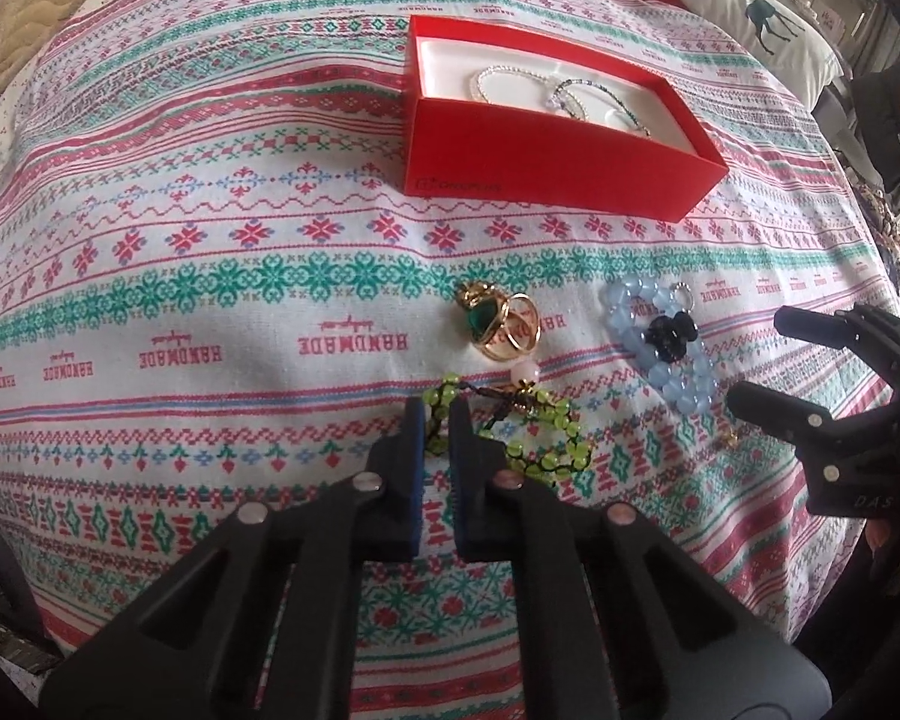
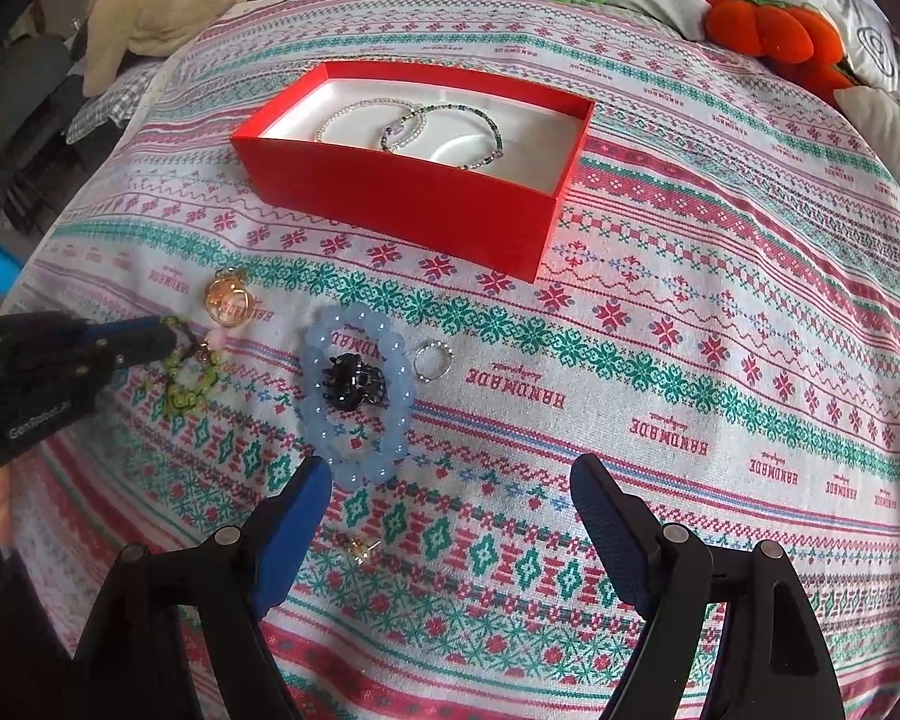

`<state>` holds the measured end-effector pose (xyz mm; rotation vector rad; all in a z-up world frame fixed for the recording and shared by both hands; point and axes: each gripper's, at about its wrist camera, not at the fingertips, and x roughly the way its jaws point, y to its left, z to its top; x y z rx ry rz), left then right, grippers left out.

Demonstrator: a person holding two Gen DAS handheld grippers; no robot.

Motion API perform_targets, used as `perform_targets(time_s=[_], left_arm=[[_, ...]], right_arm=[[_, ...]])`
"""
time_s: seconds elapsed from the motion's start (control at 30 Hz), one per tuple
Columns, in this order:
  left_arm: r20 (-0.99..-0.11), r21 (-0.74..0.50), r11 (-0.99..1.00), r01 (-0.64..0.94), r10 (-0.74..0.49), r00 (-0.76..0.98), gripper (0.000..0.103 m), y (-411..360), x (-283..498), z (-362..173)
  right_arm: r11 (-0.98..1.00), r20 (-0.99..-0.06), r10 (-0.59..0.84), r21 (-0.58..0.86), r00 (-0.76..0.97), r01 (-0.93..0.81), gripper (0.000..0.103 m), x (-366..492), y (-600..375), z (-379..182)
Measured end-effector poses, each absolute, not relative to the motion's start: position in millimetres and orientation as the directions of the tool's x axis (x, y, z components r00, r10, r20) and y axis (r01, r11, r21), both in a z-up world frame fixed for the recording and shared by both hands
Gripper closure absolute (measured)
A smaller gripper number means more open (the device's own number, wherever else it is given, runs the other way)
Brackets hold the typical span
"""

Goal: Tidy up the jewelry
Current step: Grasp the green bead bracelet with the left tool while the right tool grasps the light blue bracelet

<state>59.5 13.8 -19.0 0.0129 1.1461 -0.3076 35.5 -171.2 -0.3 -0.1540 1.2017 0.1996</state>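
We had the left gripper [image 1: 435,420] narrowed around one loop of the green bead bracelet [image 1: 510,432], its jaws nearly closed on the strand, though we could not tell whether the pinch was firm. To do this well, we judged we should squeeze fully, then lift straight up so the trailing loops cleared the gold rings [image 1: 501,324] at 12 o'clock. The red box [image 1: 546,162], already holding bracelets, sat farther toward 12, over open cloth. The right gripper [image 2: 450,486] hung wide open and empty, with the blue bead bracelet [image 2: 354,402] and the black hair claw [image 2: 354,387] inside it at its 11 o'clock and a small gold earring [image 2: 360,549] by its left finger. The box's near wall was the one edge to clear.
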Motion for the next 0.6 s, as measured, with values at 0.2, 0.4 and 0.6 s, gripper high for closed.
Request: perform_targets(time_s=[0.2,0.4,0.6], left_arm=[[-0.87,-0.171,0.95,0.261,-0.27,0.413,0.096,23,49,1],[-0.827,-0.21,0.933,0.291,-0.328,0.456,0.096,26,37,26],[-0.8,-0.225,0.921,0.318,-0.361,0.479,0.096,23,31,42]], right_arm=[[0.979,-0.931,0.068,-0.006,0.359,-0.202,0.02,40,-177,3],[0.983,-0.93,0.091,0.026,0.356,-0.183,0.028,44,-181,3],[0.982,-0.934,0.151,0.103,0.324,-0.16,0.054,49,-182,-2]])
